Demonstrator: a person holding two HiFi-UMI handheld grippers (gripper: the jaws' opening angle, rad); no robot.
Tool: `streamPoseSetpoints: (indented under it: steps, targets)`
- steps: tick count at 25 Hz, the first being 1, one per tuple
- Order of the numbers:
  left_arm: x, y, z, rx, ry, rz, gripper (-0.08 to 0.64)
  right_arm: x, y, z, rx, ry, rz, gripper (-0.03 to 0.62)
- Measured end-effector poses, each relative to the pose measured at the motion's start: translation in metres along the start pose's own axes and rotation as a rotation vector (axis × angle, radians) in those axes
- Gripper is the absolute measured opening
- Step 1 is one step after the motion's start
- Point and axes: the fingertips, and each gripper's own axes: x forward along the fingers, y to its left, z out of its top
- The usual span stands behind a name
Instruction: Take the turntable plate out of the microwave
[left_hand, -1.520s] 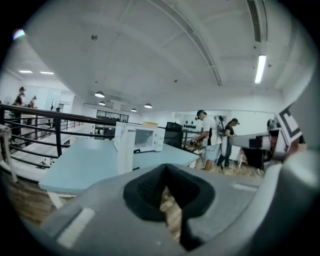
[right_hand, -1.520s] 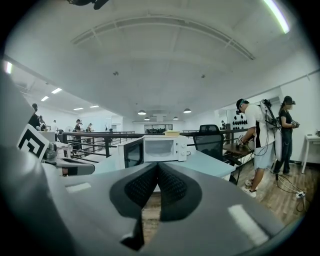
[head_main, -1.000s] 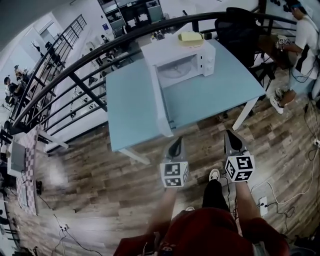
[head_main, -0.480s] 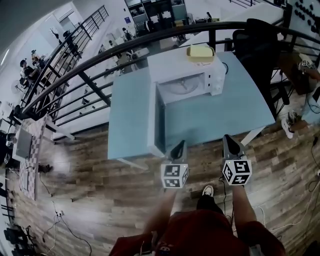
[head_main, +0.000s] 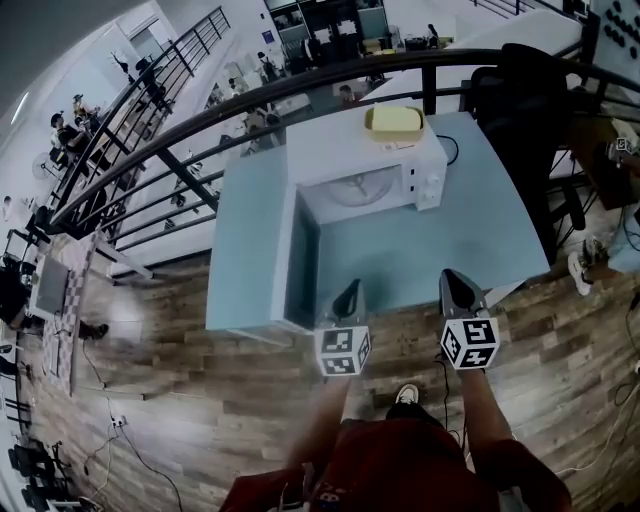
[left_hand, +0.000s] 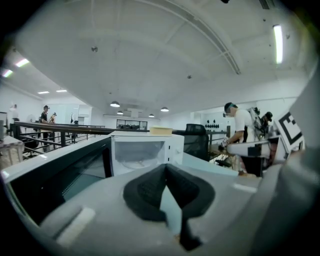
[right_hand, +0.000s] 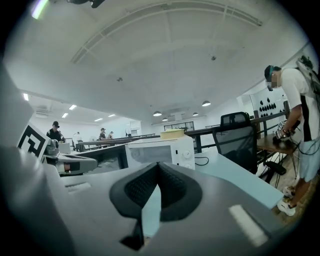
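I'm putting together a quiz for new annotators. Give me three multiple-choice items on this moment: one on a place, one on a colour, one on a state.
1. Where is the turntable plate?
A. on the table
B. inside the microwave
C. on the floor

2. What colour is the flat block on top of the microwave?
A. yellow
B. red
C. black

3. How does the microwave door stand?
A. shut
B. swung open
C. taken off

Answers:
1 B: the round plate lies in the open cavity.
2 A: the block shows pale yellow against the white casing.
3 B: the door hangs out to the left in the head view, still on its hinge.
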Motion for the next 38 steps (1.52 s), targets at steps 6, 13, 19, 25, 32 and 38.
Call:
streamPoseSetpoints:
  steps: [6,13,19,25,32,38]
  targets:
    - [0.024,-0.003,0.005,0.005,-0.003,0.04,0.0,0.02,-0.021,0.0,0.006,0.011,0.035,0.0]
    - [0.04,0.006,0.0,-0.008,0.01,0.068,0.0,0.046,-0.025,-0.006,0.017,0.028,0.071,0.0]
    - [0.07,0.028,0.0,-0.024,-0.003,0.074,0.001,0.085,-0.024,-0.006,-0.002,0.038,0.087,0.0]
    - [0.114,0.066,0.006,-0.036,-0.016,0.094,0.0,0.144,-0.023,0.0,-0.034,0.057,0.113,0.0]
    - [0.157,0.119,0.014,-0.039,-0.003,0.117,0.0,0.219,-0.01,0.013,-0.067,0.08,0.133,0.0]
    - [0.194,0.157,0.021,-0.047,-0.015,0.115,0.001,0.276,-0.002,0.019,-0.093,0.106,0.143,0.0]
